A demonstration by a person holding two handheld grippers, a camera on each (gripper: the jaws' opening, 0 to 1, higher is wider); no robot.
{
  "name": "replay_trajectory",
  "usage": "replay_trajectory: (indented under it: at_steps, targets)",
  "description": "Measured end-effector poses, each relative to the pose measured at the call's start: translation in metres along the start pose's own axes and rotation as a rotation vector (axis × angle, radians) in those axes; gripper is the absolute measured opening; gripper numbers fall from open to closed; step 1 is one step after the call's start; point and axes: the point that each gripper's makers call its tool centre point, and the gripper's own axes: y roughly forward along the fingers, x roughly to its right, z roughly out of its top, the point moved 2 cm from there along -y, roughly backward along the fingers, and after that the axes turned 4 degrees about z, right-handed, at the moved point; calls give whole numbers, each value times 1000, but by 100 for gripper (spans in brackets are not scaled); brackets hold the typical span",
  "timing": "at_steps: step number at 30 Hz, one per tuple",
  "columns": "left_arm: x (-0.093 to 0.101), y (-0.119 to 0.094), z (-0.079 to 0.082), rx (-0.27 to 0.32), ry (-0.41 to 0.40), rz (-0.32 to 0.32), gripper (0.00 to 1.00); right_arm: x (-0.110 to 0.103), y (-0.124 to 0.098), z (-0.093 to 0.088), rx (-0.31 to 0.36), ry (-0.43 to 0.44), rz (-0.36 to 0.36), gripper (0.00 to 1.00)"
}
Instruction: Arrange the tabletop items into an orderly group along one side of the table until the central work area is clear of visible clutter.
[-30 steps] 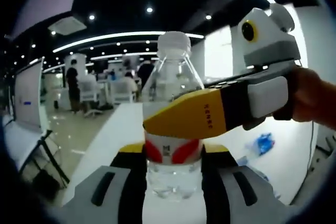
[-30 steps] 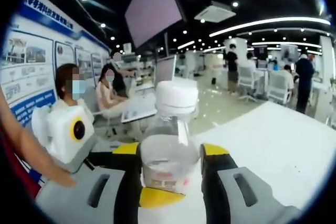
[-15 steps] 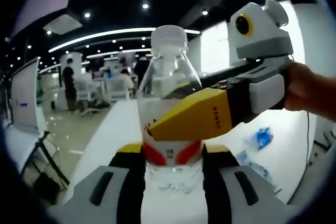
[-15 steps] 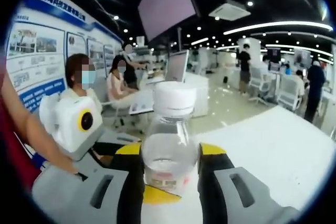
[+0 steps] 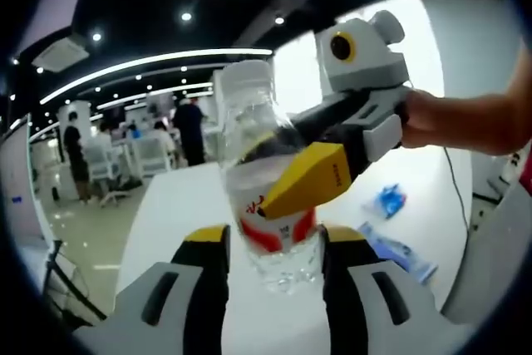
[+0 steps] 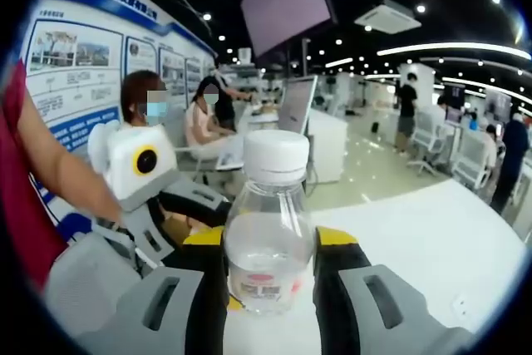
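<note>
Two grippers' jaws clamp one water bottle [image 5: 268, 205] above the white table [image 5: 179, 205], left gripper [image 5: 270, 268] low, right gripper [image 6: 270, 268] higher.

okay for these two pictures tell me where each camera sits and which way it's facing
Left gripper view: rides the left tongs, looking along them at the water bottle over the white table; the right tongs and a hand enter from the right.
Right gripper view: rides the right tongs, facing the same water bottle and wall posters; the left tongs and a forearm show.
Shared: bottle, table, both tongs.
</note>
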Motion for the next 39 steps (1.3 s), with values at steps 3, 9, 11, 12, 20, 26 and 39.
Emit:
replay_trajectory:
  at_steps: [3, 9, 11, 12, 20, 26, 39]
  targets:
    - [-5, -4, -8, -19, -1, 8, 38, 8, 0, -6, -4, -2, 2, 38]
    - [-13, -5, -25, -56, -29, 11, 36, 25, 5, -22, 11, -29, 35, 38]
    - [-15, -5, -30, -68, -37, 13, 35, 32, 9, -27, 19, -23, 40, 38]
    - [-16, -5, -31, -69, -44, 14, 35, 36, 13, -32, 20, -20, 44, 38]
    - [-13, -2, -43, -57, -126, 12, 35, 53, 37, -69, -5, -12, 83, 38]
    - [-5, 4, -54, -85, -138, -10, 38, 59, 48, -87, 21, 3, 117, 38]
    - [7, 10, -65, -120, -149, -37, 38, 55, 54, -119, 22, -22, 165, 38]
